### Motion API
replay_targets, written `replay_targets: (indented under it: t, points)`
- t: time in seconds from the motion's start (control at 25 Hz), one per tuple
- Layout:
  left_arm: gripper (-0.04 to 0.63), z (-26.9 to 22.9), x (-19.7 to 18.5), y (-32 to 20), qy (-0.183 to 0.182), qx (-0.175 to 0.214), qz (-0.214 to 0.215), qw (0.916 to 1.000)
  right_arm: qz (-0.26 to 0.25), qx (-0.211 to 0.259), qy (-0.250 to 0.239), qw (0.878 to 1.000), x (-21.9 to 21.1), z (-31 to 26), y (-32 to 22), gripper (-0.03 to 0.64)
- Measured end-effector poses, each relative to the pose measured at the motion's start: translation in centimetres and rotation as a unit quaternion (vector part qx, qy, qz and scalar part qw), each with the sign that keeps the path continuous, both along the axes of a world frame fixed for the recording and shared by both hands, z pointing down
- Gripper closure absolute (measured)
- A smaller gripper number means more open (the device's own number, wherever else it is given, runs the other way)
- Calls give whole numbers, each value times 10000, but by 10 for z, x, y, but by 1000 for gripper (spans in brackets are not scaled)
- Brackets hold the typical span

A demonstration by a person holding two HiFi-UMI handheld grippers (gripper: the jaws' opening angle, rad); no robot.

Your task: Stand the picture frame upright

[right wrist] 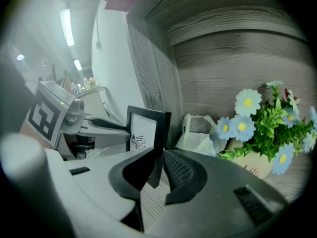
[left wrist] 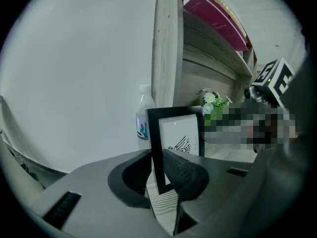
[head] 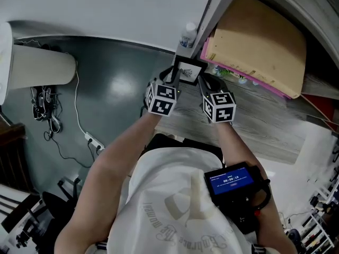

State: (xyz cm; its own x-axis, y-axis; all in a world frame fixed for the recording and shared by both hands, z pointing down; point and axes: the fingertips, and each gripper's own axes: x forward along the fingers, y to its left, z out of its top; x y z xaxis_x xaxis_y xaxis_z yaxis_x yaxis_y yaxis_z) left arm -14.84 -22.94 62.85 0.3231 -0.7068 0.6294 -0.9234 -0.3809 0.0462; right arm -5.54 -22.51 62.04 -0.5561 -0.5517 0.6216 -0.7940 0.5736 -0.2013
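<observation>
Black-rimmed picture frame [left wrist: 178, 133]: stood upright near the left end of the grey wood-grain shelf [head: 254, 126], white print facing the person.
Left gripper [left wrist: 161, 175]: jaws were clamped on the frame's left rail.
Right gripper [right wrist: 159, 172]: jaws were clamped on the frame's right rail.
Clear plastic bottle [left wrist: 143, 115]: just beyond the frame, far left.
Blue-and-white artificial flowers [right wrist: 257, 123]: right of the frame, apart from it.

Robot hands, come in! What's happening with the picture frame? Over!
Left gripper shut on picture frame, left edge; right gripper shut on right edge. Frame held upright. Bottle behind, flowers beside; nothing blocking.
</observation>
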Motion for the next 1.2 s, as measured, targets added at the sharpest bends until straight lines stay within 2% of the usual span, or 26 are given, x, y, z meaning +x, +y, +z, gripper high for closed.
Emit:
replay_targets:
  t: [0.64, 1.2]
  points:
    - [523, -1, 2, -13, -21, 71, 90, 9999, 147, 104, -14, 9998, 3, -5, -17, 557]
    - [515, 5, 0, -17, 13, -51, 84, 10000, 125, 26, -69, 9999, 2, -2, -18, 557]
